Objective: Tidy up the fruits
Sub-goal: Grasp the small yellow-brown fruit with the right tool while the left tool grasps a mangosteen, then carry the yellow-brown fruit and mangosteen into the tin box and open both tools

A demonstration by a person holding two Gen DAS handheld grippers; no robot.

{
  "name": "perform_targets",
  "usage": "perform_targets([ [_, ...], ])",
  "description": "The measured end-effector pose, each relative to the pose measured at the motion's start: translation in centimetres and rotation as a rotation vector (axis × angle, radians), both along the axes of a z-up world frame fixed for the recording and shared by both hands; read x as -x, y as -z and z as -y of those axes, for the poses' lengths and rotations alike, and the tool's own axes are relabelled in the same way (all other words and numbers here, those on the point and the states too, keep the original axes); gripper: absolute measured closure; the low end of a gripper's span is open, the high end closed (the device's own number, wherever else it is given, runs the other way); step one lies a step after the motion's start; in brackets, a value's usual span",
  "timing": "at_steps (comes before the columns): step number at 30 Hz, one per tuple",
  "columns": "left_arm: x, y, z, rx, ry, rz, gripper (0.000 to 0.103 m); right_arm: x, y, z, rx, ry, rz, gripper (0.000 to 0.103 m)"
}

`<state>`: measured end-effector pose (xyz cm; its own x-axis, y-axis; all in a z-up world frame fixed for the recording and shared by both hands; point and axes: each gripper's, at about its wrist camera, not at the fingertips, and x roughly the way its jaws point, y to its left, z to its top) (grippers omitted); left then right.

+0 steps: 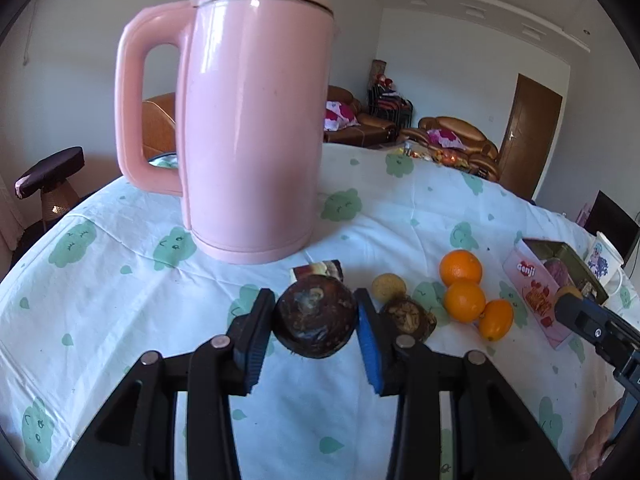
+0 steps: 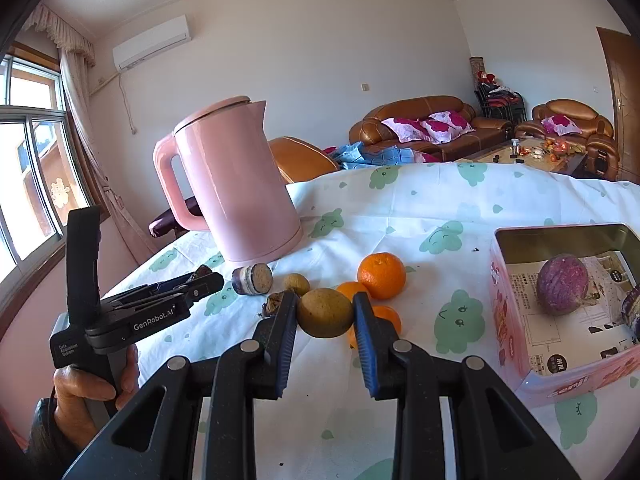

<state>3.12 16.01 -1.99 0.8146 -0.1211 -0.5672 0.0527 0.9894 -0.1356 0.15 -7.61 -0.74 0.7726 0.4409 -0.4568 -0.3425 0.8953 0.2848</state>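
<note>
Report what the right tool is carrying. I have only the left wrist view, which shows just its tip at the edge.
Observer: The right tool is shut on a round yellow-brown fruit.
Operator: Look inside the pink metal tin.
Observer: The pink metal tin holds a round purple fruit on printed paper.
Operator: Check behind the dark round fruit in my left tool.
Observer: A short purple-skinned cut piece with a tan face lies on the cloth near the pink plastic kettle.
</note>
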Motion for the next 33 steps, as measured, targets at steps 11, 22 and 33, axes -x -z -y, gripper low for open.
perform_targets([
  [11,1.9,-1.7,5.8,-0.085,0.01,0.149,0.061,0.2,-1.5,2.7,0.078,0.137,0.101,0.073],
  [22,2.3,-1.9,12.3,-0.126,0.081,0.162,0.061,0.7,-1.8,7.8,0.089,0.224,0.12,0.073],
  [33,1.4,-3.1,17.7,-0.095,0.167,0.173,0.061,0.9,-2.2,14.8,0.083,0.381,0.122,0.073],
])
